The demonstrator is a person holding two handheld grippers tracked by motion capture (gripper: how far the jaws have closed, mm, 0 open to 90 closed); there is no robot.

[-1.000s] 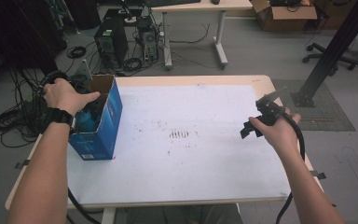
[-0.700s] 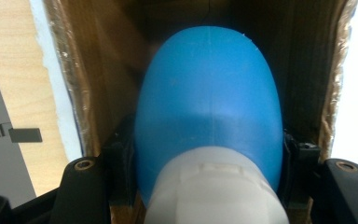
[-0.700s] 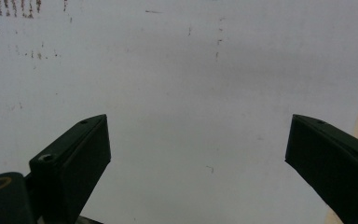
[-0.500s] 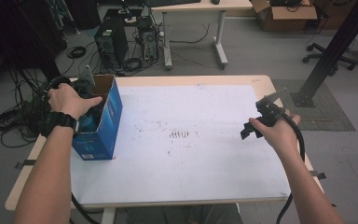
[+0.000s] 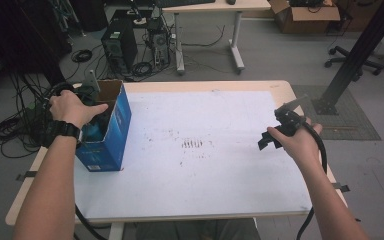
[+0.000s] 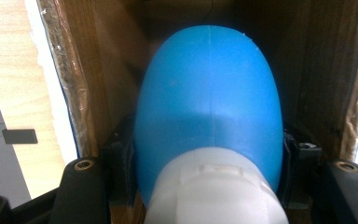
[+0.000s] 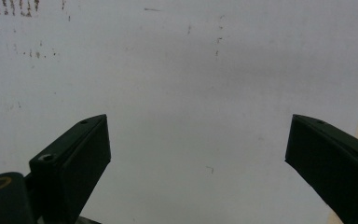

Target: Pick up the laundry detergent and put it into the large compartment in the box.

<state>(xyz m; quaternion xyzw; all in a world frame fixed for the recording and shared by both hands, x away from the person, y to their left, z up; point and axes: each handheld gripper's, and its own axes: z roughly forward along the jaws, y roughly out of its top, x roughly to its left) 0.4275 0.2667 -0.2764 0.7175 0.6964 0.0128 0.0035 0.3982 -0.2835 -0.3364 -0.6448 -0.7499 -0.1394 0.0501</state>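
Left gripper view shows the left gripper [image 6: 208, 154] clenched on a blue bottle [image 6: 208, 98] inside the cardboard box [image 5: 111, 131] at the surface's [image 5: 220, 185] left edge. The right gripper [image 7: 198, 154] hangs released over the right edge.

A white sheet [image 5: 195, 150], marked near its middle with small dark scuffs [image 5: 192, 144], covers most of a light wooden table [image 5: 290, 95]. On the grey floor beyond stand two computer towers [image 5: 121, 47] amid tangled black cables [image 5: 10, 131], beside the white legs of a second desk [image 5: 236, 37]. A cardboard carton [image 5: 305, 10] sits at the far right, near a black metal post [image 5: 357, 52] bolted to a dark floor mat [image 5: 352, 120] and an office chair base [image 5: 355, 57].
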